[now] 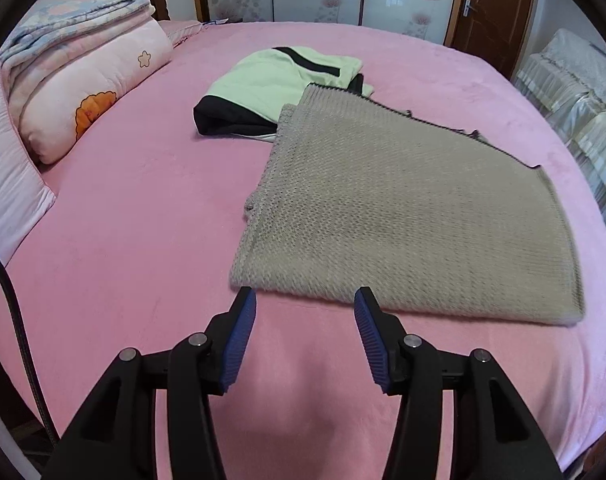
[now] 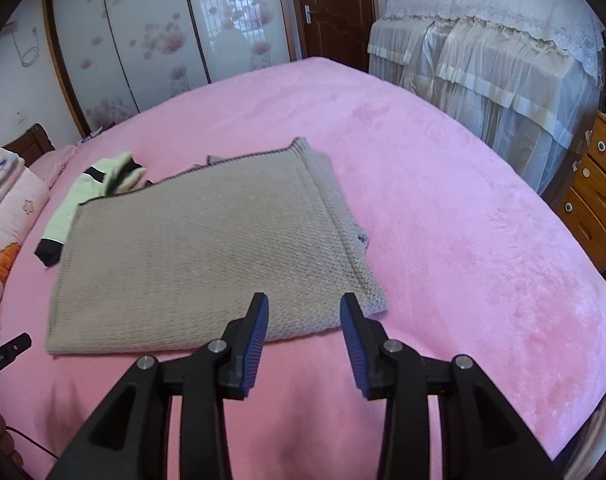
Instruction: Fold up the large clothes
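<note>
A taupe knitted sweater (image 1: 403,208) lies folded flat in a rough rectangle on the pink bed (image 1: 135,240); it also shows in the right wrist view (image 2: 207,252). My left gripper (image 1: 305,300) is open and empty, just short of the sweater's near edge. My right gripper (image 2: 305,306) is open and empty, with its fingertips over the sweater's near right corner. A folded light green and black garment (image 1: 279,84) lies behind the sweater, partly under its far edge, and shows in the right wrist view (image 2: 103,184).
Stacked pink quilts and pillows (image 1: 75,80) sit at the left of the bed. A lace-covered piece of furniture (image 2: 495,60) and a wooden drawer unit (image 2: 595,188) stand to the right. Wardrobe doors (image 2: 163,40) and a brown door (image 2: 335,8) are behind.
</note>
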Demonstrator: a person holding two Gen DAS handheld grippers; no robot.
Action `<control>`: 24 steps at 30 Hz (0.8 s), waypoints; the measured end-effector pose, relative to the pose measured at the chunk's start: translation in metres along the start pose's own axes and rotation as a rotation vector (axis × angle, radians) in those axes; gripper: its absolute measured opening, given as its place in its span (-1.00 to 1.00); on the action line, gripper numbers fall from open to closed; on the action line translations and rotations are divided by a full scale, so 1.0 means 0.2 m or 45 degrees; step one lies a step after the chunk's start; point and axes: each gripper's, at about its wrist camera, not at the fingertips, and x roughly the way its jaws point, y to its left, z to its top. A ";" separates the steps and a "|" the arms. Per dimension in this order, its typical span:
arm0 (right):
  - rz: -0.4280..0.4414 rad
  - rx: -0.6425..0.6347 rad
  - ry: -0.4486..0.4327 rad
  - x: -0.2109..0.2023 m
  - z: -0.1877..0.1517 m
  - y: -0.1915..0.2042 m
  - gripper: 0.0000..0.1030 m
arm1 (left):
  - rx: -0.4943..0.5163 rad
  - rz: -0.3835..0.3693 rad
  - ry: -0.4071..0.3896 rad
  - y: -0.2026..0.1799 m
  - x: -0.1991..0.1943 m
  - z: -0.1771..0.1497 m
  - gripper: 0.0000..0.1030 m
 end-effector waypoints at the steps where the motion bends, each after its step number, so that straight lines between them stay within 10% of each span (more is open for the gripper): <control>1: 0.004 -0.003 -0.010 -0.03 0.00 0.01 -0.21 | -0.003 -0.007 -0.008 0.00 -0.04 -0.02 -0.02; 11: 0.132 -0.080 -0.075 -0.27 -0.09 0.23 -0.08 | -0.124 -0.201 0.015 0.06 -0.23 -0.20 0.07; 24: 0.158 -0.258 0.001 -0.03 -0.27 0.52 -0.08 | -0.293 -0.543 0.128 0.09 0.22 -0.34 0.07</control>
